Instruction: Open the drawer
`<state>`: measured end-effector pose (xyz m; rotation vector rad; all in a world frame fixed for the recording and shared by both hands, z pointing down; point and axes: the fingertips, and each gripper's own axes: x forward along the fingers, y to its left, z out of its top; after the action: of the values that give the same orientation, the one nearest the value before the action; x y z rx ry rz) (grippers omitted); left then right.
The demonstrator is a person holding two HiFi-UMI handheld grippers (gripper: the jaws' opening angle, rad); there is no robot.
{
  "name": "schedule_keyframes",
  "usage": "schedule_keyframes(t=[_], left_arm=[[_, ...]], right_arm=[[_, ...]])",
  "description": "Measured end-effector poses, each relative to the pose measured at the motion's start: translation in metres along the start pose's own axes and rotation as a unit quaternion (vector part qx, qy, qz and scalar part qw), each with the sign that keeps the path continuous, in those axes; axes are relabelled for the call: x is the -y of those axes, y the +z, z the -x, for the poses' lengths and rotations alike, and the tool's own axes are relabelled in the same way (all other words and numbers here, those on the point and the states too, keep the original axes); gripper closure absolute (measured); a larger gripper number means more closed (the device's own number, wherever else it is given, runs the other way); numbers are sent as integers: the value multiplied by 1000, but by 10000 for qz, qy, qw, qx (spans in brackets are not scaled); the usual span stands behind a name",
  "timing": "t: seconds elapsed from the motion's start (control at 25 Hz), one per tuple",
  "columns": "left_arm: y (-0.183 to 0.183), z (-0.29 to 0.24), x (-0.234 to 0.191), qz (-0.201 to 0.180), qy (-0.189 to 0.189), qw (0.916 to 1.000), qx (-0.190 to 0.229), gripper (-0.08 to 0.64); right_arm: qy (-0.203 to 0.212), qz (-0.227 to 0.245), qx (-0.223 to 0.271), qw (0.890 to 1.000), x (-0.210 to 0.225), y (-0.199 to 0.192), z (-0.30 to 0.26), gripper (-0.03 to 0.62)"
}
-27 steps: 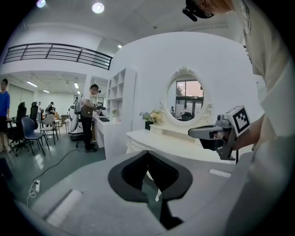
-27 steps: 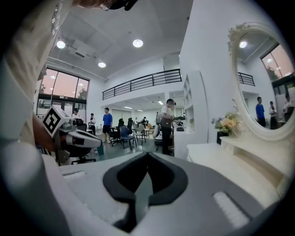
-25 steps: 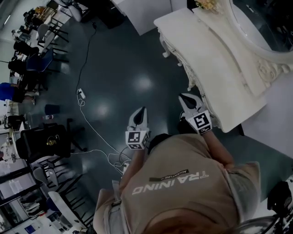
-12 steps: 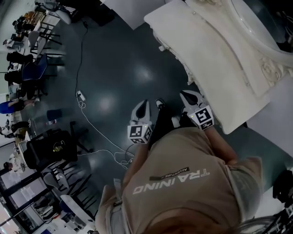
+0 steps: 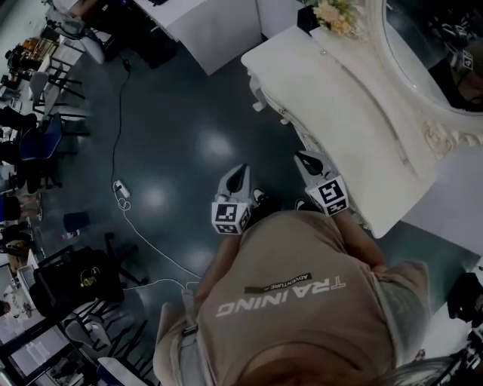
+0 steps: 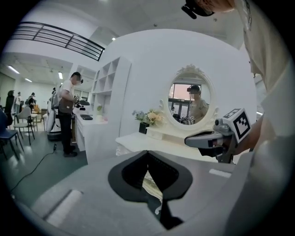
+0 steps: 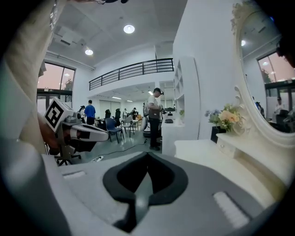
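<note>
Dresser approached; L gripper & R gripper brought nearer. Both jaws held together, empty. Nothing pulled yet.

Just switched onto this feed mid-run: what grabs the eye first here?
The ornate white dressing table fills the head view's upper right, with its oval mirror and a bunch of flowers at the far end. Just short of its near edge, the left gripper and right gripper point forward, jaws shut, nothing in them. A white power strip lies on the dark floor at left.
</note>
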<state>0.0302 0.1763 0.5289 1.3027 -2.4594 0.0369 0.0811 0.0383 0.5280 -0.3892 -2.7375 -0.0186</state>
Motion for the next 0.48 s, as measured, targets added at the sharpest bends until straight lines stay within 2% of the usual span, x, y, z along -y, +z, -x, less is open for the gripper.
schedule_keyframes(t=[0.16, 0.32, 0.48], left_arm=[[-5, -3, -44, 52, -324, 9994, -108, 552], [-11, -24, -75, 50, -539, 9983, -219, 552], [-11, -49, -94, 122, -580, 9979, -268, 552]], right_arm=[[-233, 31, -106, 9997, -16, 14, -34, 589], [-616, -53, -495, 9969, -9, -7, -47, 589], [-609, -41, -680, 9958, -1, -15, -63, 589]])
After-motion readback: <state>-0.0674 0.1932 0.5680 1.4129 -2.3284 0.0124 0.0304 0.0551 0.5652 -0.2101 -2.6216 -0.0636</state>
